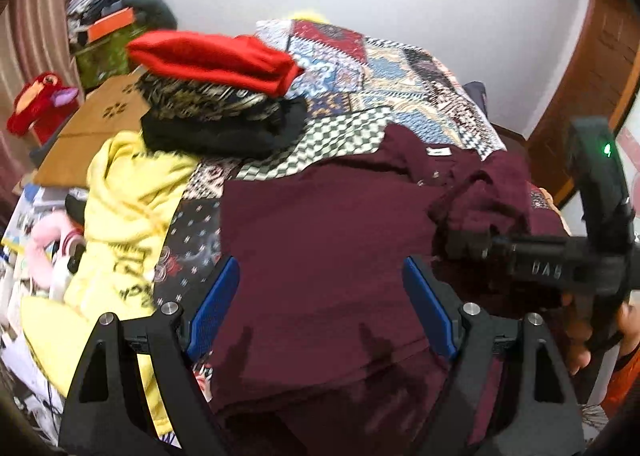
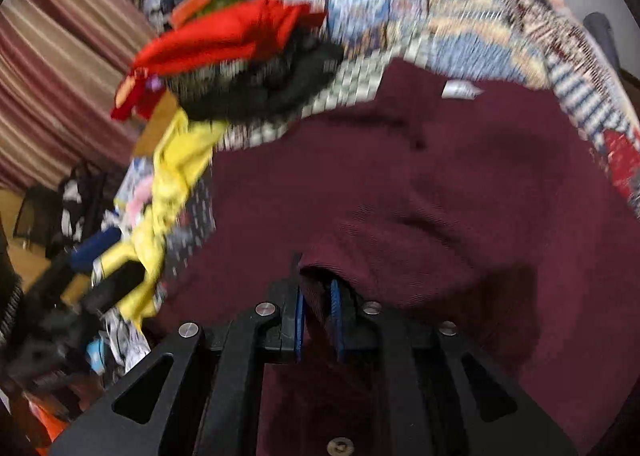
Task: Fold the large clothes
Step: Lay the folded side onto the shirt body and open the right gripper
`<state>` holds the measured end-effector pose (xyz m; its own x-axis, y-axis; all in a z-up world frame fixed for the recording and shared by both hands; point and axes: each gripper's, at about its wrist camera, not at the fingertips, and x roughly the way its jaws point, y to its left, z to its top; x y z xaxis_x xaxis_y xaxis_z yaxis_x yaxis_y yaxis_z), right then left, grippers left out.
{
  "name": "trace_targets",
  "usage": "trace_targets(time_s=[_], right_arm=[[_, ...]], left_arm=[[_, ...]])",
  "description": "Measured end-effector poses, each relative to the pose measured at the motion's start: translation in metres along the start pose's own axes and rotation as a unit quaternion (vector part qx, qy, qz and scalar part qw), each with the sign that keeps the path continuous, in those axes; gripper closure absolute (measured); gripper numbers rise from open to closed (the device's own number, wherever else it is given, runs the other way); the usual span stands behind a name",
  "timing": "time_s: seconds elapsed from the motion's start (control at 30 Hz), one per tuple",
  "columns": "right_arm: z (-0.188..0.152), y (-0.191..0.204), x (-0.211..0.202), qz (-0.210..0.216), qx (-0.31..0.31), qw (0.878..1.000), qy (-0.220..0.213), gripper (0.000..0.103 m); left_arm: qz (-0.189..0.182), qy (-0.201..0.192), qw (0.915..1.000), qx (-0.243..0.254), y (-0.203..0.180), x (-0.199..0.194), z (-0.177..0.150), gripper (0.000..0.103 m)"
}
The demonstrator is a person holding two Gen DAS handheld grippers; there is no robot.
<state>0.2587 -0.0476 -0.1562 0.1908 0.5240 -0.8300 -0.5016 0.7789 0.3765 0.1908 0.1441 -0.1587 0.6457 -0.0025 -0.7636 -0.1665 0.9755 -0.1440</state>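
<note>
A large maroon shirt (image 1: 320,223) lies spread on the patchwork bedspread (image 1: 400,67); its white neck label (image 1: 439,152) faces up. My left gripper (image 1: 320,296) hovers over the shirt's near part, jaws wide apart, blue pads (image 1: 214,304) with nothing between them. My right gripper (image 1: 448,244) shows at the right of the left wrist view, with a bunched fold of the shirt at its tips. In the right wrist view the right gripper (image 2: 318,298) is shut on a fold of the maroon shirt (image 2: 440,183), cloth pinched between the blue pads (image 2: 335,308).
A stack of folded clothes, red (image 1: 212,59) on top of patterned and black pieces, sits at the bed's left side. A yellow garment (image 1: 128,207) hangs over the left edge. Cardboard (image 1: 92,123), boxes and clutter fill the floor at left. A wooden door (image 1: 600,67) stands at right.
</note>
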Motion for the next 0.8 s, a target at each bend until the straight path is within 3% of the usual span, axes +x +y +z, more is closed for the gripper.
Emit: trace_targets(time_s=[0.1,0.17,0.23,0.47,0.63,0.8], right_arm=[[-0.003,0.004,0.002,-0.007,-0.005,1.000,0.019,0.084],[-0.005,0.005,-0.004,0.007,-0.006,0.999,0.035,0.068],[-0.006,0.004,-0.014,0.021,-0.003,0.999,0.039,0.062],[-0.024,-0.018,-0.064,0.021,0.008,1.000,0.002,0.061],[-0.041,-0.056,-0.112,-0.039,0.038,0.997,-0.063,0.059],[-0.061,-0.101,-0.151,-0.120,0.078,0.983,-0.116,0.054]], left_arm=[[0.002,0.010,0.9999,-0.004,0.003,0.003,-0.005,0.020],[0.002,0.012,0.9999,-0.002,0.001,0.004,-0.006,0.020],[0.000,0.011,0.9999,0.001,-0.003,0.002,-0.005,0.020],[-0.013,-0.002,0.9994,0.033,-0.031,-0.003,0.012,0.020],[-0.018,-0.006,0.9953,0.094,-0.070,0.001,0.025,0.019],[-0.012,-0.002,0.9831,0.183,-0.120,0.018,0.032,0.012]])
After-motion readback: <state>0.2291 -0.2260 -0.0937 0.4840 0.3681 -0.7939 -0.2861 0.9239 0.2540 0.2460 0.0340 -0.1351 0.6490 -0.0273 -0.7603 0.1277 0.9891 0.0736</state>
